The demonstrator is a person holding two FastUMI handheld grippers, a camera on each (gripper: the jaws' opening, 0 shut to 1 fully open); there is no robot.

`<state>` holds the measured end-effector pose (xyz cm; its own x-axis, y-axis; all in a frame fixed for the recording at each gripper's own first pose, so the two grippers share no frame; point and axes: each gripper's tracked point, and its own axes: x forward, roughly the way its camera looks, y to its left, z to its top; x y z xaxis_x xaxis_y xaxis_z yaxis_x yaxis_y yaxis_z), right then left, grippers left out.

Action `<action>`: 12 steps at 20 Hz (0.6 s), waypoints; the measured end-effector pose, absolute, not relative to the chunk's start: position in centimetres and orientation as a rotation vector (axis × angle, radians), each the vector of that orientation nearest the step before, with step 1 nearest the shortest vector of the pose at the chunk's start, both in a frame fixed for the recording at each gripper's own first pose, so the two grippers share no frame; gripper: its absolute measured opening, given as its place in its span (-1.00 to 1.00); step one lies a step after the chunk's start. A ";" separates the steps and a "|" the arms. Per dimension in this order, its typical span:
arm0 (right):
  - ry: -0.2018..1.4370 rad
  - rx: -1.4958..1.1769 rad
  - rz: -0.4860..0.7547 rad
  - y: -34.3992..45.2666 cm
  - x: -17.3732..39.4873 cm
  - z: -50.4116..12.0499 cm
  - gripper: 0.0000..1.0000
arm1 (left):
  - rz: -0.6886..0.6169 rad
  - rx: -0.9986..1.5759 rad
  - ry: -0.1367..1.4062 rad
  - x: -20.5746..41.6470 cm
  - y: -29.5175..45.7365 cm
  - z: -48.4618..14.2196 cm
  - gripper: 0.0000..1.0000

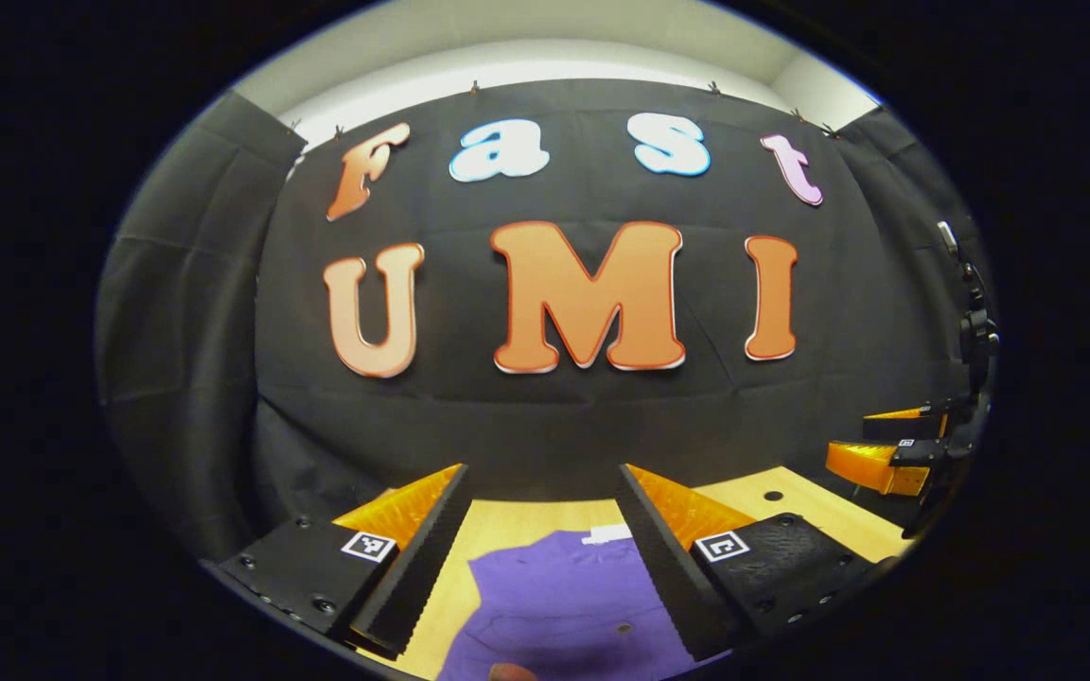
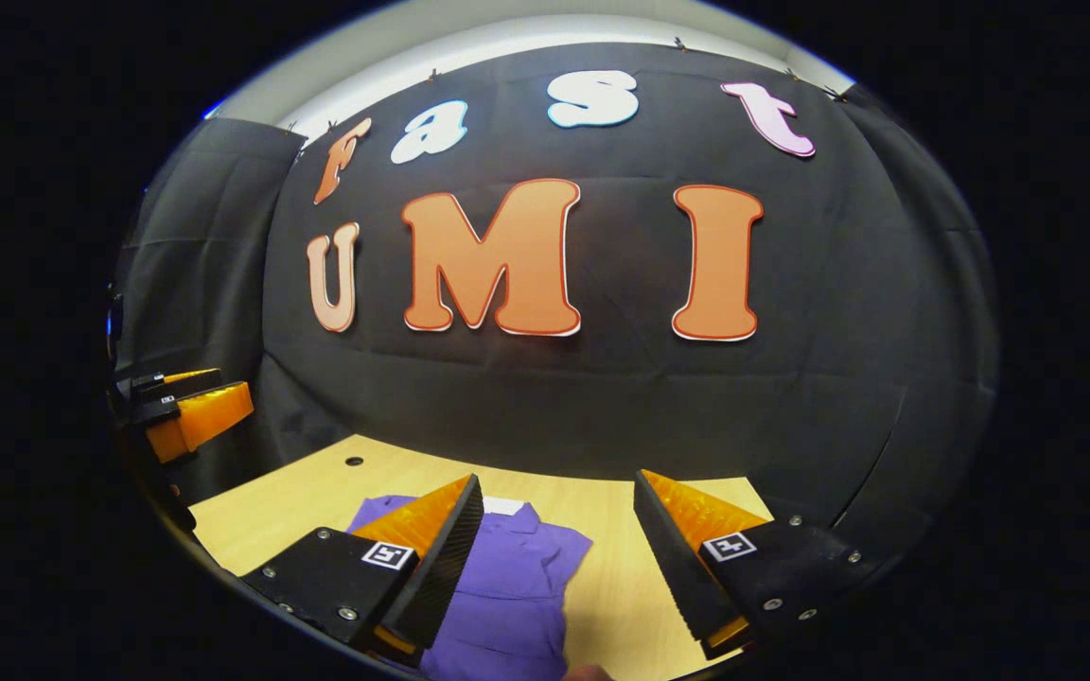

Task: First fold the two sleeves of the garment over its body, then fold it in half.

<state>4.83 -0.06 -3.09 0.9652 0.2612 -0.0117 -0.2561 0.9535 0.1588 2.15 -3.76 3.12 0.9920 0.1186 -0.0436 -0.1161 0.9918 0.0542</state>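
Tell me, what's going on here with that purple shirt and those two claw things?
A person holds a two-finger gripper in each hand above a purple garment lying on a wooden table. The job is to fold its sleeves in, then fold it in half. Right now the left gripper and the right gripper are both open and raised over the cloth, gripping nothing. How far the folding has come cannot be told from here.

Purple cloth garment (image 1: 554, 605): soft matt fabric, lightly creased, with a small white sewn label (image 2: 504, 506) at the collar. Pale wooden table top (image 2: 318, 492): smooth, light grain, low satin sheen. Left gripper (image 1: 543, 530) and right gripper (image 2: 559, 530): hard plastic bodies, textured matt, fitted with metal screws; inner finger faces ribbed, saw-toothed. Black booth wall (image 1: 554, 416): matt woven cloth, wrinkled.
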 end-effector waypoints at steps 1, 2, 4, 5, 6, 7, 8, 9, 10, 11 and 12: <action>0.018 0.163 0.261 0.0 4.7 -2.7 0.89 | 0.135 0.066 0.021 1.9 -3.5 3.8 0.96; 0.003 0.166 0.263 0.3 4.6 -2.3 0.90 | 0.144 0.075 0.005 1.8 -3.2 4.3 0.96; -0.006 0.153 0.257 0.4 4.6 -2.5 0.89 | 0.147 0.094 -0.002 1.4 -3.4 4.1 0.96; 0.003 0.141 0.255 0.5 4.5 -2.9 0.89 | 0.145 0.107 0.005 1.5 -3.5 3.7 0.96; 0.026 0.123 0.258 0.7 4.2 -3.7 0.89 | 0.143 0.115 0.021 1.6 -3.4 3.2 0.96; 0.053 0.107 0.259 0.7 4.0 -4.7 0.90 | 0.137 0.110 0.048 1.5 -3.4 2.3 0.97; 0.088 0.093 0.258 0.7 3.8 -5.9 0.89 | 0.123 0.103 0.079 1.4 -3.6 1.3 0.92; 0.130 0.086 0.262 0.7 3.4 -7.2 0.89 | 0.116 0.102 0.112 1.2 -3.7 0.1 0.96; 0.171 0.084 0.263 0.8 3.0 -8.6 0.90 | 0.114 0.115 0.146 0.9 -3.4 -1.1 0.93; 0.214 0.082 0.262 0.6 2.5 -9.9 0.90 | 0.116 0.133 0.185 0.5 -2.9 -2.4 0.94; 0.258 0.079 0.256 0.5 2.0 -11.5 0.90 | 0.118 0.147 0.224 0.1 -2.4 -3.6 0.93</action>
